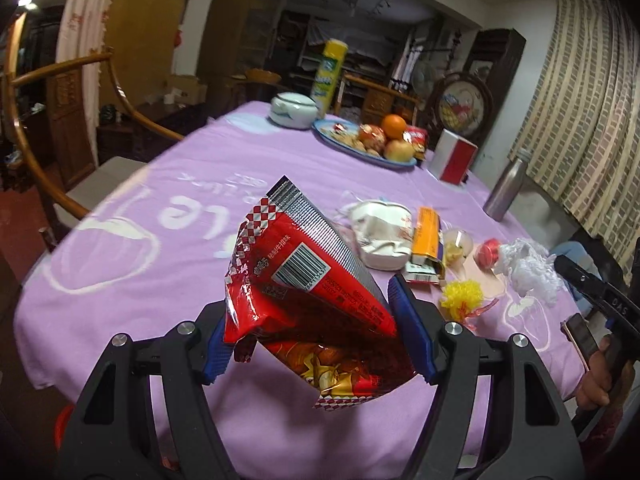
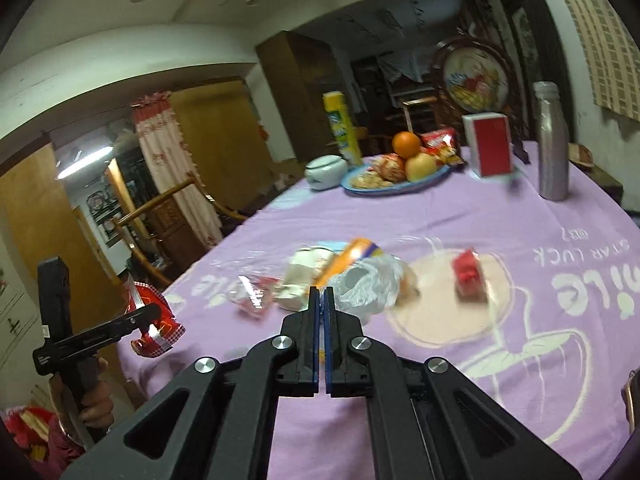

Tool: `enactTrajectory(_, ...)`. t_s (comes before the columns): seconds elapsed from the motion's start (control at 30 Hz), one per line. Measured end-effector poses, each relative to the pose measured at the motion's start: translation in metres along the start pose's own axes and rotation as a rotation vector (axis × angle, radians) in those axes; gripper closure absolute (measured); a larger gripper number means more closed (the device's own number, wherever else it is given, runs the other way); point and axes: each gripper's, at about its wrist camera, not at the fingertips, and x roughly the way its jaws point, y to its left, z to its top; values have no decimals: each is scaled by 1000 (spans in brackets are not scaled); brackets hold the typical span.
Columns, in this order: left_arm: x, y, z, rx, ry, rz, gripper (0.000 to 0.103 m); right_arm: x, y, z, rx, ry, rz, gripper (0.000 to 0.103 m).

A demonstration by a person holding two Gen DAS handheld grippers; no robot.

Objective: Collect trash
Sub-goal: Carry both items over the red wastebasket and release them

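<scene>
One red snack bag (image 1: pixel 308 292), crumpled and barcoded, sits clamped in the left gripper (image 1: pixel 316 340) above the purple tablecloth (image 1: pixel 160 184); the right gripper (image 2: pixel 321 308) is pressed together, holding nothing.

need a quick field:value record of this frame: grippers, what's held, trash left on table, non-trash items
left gripper: shut on red snack bag, lifted off the table
right gripper: shut, holding nothing
surface: purple tablecloth
trash left: crumpled white paper bag, orange box, clear plastic bag, small red wrapper, yellow pom-pom
non-trash: fruit plate, metal bottle, red-and-white box, white lidded pot, yellow canister
</scene>
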Motion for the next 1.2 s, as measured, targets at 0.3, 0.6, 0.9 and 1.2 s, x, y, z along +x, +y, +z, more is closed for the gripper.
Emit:
enactTrajectory(0.3,-67,62,-25,-66,-31,145,34,2,66,4,-107,27,138,101)
enactTrajectory(0.6,-87,145,-89,-103,169,302,34,34,155,-9,-214,139,273,101)
enactTrajectory(0.9,-76,203,-141,-126,296,460,8,72,258,-47,-341,319,416,101)
enactTrajectory(1.2,-117,250,-141,-223,160,599,7,114,348,-100,-469,524,537,101)
